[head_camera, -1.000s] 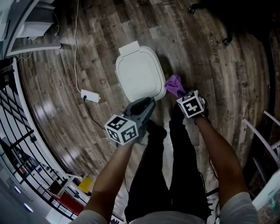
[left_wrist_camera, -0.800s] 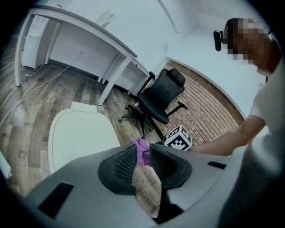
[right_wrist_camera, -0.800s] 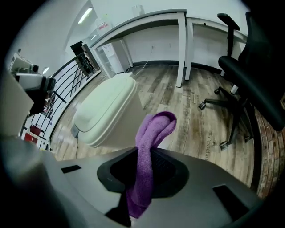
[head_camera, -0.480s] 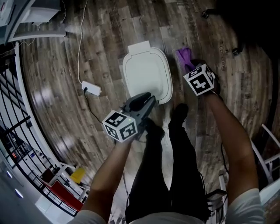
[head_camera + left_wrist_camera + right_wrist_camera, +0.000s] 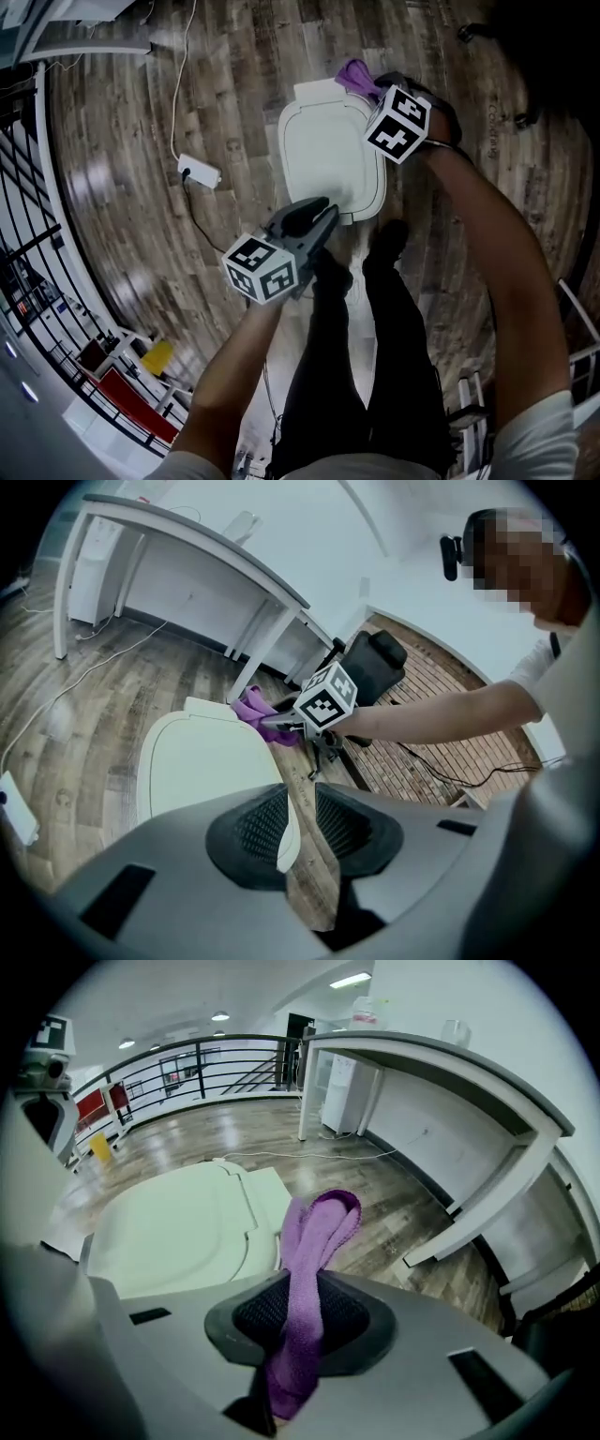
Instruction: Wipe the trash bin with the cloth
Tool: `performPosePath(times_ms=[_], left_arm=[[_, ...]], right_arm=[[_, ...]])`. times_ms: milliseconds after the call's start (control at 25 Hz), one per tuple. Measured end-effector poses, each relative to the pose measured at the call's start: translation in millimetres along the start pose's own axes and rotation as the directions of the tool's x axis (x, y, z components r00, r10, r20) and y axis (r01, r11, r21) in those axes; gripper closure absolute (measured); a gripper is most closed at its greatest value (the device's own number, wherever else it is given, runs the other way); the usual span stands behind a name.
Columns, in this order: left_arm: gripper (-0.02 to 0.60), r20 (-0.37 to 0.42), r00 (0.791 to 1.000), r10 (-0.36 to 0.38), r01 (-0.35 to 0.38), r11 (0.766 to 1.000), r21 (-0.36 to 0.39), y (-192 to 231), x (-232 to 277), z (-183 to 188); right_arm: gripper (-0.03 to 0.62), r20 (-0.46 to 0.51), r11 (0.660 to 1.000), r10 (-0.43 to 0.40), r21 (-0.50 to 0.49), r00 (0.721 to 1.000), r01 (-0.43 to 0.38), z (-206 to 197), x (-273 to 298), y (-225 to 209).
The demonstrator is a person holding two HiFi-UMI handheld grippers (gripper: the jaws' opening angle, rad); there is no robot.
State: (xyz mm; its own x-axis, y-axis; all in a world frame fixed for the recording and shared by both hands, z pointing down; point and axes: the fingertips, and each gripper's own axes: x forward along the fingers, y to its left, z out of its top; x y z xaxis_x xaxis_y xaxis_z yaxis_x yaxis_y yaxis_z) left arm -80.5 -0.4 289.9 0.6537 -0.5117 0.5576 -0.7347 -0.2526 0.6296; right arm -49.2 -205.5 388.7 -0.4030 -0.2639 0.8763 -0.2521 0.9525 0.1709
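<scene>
My right gripper (image 5: pixel 375 86) pinches the purple fabric cloth (image 5: pixel 354 75) at the white plastic trash bin (image 5: pixel 328 155)'s back edge. Meanwhile my left gripper (image 5: pixel 317 216) just gapes, empty. A white power strip (image 5: pixel 200 172) sits nearby.

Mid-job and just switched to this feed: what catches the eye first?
The purple cloth, clamped in the right gripper, stands out at the far end of the white trash bin on the wood floor. The left gripper hangs open by the bin's near edge, holding nothing.

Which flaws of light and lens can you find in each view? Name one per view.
Head view: the lens bends the railing into a curve, and glare whitens the wooden floor. Left gripper view: dark corners, the desk bowed. Right gripper view: ceiling light blown white.
</scene>
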Motion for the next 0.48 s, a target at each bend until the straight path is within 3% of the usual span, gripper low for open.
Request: performPosePath(times_ms=[480], left_arm=[[0.489,-0.019,0.999,-0.034,0.034,0.999,0.002,-10,6,-11]], right_arm=[[0.513,-0.073,0.992,0.033,-0.116,0.997,-0.042,-38,-10,33]])
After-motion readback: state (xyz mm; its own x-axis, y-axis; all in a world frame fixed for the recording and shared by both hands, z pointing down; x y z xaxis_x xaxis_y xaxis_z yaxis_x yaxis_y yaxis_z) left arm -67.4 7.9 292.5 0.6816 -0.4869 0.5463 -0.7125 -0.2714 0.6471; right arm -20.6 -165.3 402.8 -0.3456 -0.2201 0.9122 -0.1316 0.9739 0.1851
